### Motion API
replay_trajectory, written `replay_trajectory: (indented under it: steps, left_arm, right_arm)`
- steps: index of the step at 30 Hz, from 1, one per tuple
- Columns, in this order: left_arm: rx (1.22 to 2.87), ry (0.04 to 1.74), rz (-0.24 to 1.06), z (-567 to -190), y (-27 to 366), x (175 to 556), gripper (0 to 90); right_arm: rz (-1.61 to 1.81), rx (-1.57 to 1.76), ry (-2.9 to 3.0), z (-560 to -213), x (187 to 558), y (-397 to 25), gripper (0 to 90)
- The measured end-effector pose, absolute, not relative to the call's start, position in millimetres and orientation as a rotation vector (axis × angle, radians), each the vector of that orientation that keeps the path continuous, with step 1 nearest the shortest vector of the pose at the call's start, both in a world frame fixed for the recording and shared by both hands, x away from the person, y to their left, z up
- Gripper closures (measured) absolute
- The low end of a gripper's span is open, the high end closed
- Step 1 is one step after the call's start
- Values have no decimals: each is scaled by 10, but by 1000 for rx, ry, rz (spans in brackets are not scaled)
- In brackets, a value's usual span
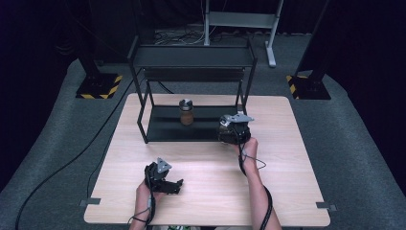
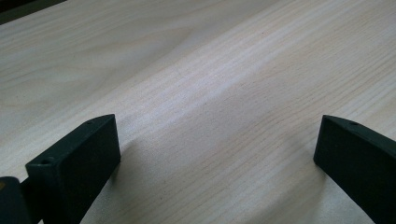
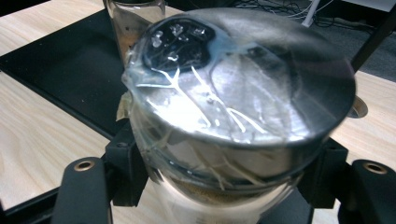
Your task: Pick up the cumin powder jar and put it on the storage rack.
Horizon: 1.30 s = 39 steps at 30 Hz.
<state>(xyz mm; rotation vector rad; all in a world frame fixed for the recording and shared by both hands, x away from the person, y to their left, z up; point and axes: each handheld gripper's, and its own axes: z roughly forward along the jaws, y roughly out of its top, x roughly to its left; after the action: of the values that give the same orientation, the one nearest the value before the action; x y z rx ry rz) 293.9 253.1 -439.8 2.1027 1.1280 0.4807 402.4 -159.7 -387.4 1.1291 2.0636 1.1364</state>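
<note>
Right gripper view: we find the right gripper [image 3: 224,182] clamped on a metal-lidded jar [image 3: 233,93], upright. The rack's lower shelf [image 1: 163,125] lies left of it in the high view, holding a second jar [image 1: 186,112]. The left gripper [image 2: 217,154] rests agape, lower left.

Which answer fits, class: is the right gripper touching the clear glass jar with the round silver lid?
Touching. In the right gripper view, the right gripper has both black jaws pressed against the clear glass jar just under its silver lid.
</note>
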Motion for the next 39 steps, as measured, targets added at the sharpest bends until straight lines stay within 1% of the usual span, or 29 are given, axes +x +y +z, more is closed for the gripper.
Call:
replay_trajectory:
  steps: [12,39]
  left_arm:
    - [2104,1127,481,-4397,2531,2940,0]
    - [2103,1128,481,-4398,2530,2938,0]
  right_arm:
    - [1143,1121,2067,-3820,4119,-1528,302]
    - [1131,1152,2073,-3851,4357,-1405,302]
